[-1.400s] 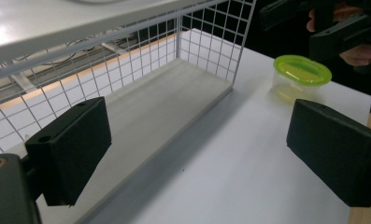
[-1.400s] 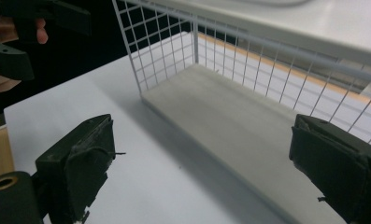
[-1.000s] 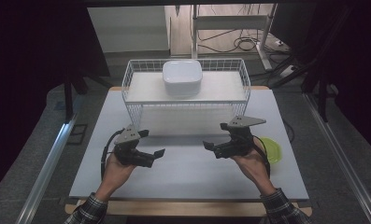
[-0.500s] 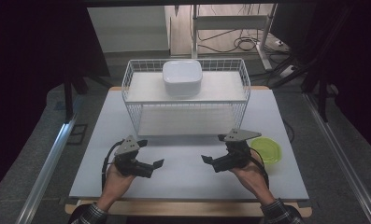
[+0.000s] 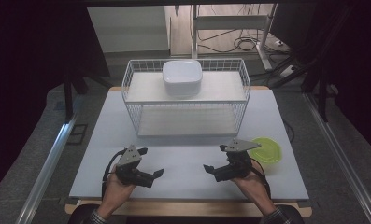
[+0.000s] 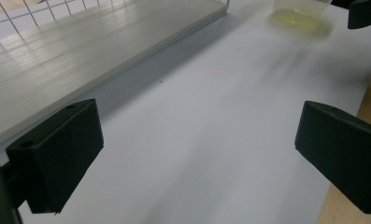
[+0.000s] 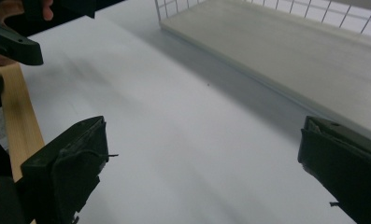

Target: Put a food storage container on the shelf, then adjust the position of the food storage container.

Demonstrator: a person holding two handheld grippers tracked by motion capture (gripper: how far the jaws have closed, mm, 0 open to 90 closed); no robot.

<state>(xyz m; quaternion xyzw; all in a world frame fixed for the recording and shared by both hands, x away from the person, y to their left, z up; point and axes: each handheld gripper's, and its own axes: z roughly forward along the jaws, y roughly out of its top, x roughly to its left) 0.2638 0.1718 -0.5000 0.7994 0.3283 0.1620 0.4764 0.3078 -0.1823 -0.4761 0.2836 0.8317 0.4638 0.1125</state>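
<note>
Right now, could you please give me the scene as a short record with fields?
left gripper: open, empty, low over the table's near edge
right gripper: open, empty, facing the left one
table: white top, wooden near edge
wire rack: two shelves, at the back of the table
white container: on the rack's top shelf
green bowl: on the table, beside the right gripper

Lime-green shallow bowl [image 5: 266,150]: round, translucent, upright, empty as far as visible. It sits on the white table surface [image 5: 188,158] toward its right side, in front of the right end of the wire rack [image 5: 185,100] and apart from it. In the left gripper view it appears blurred at the top edge as a pale yellow-green dish [image 6: 299,13].
</note>
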